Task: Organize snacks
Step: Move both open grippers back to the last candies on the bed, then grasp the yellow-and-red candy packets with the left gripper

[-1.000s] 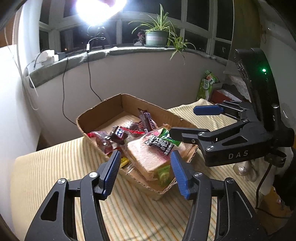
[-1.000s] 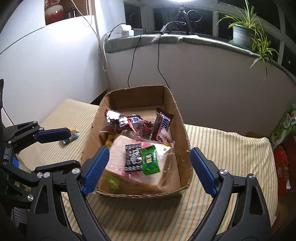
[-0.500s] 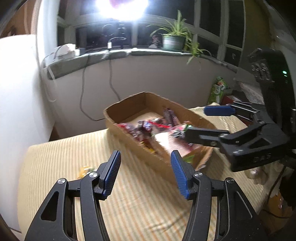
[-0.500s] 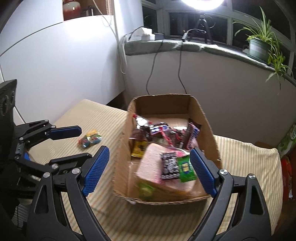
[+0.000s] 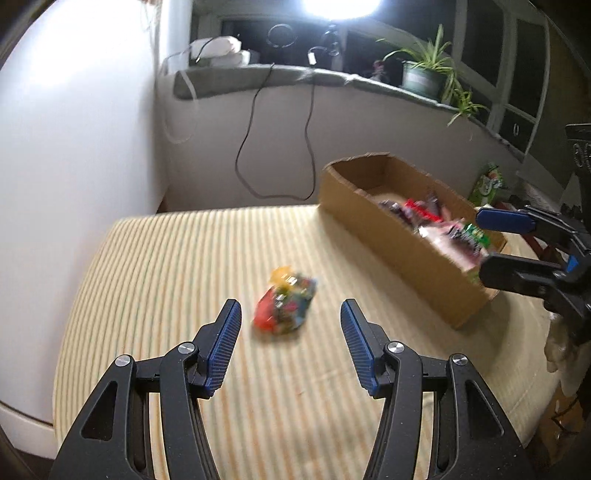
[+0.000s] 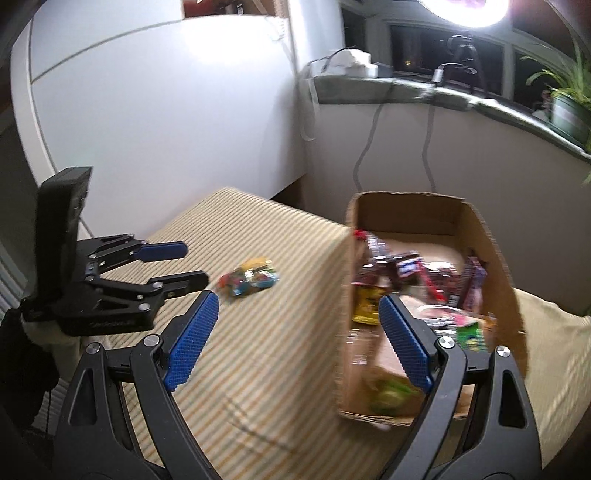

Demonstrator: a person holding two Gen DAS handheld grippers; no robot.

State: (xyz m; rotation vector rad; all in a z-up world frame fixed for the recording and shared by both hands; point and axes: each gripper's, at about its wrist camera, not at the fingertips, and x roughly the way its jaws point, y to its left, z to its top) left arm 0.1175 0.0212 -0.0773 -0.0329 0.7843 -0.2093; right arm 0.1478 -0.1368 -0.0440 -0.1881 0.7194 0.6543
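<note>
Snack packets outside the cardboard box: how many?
1. A colourful snack packet lies on the striped tablecloth, left of the cardboard box, ahead of the open left gripper. Others may be hidden.

Night scene, dark windows. Single strong source: a ring light (image 5: pixel 341 5) on the sill, blown out to white glare in both views, with a bright patch on the white wall (image 6: pixel 177 122). Motion blur smears the snack packet (image 5: pixel 285 304) and cardboard box (image 6: pixel 436 306). Heavy fisheye curvature, corners vignetted black.
</note>
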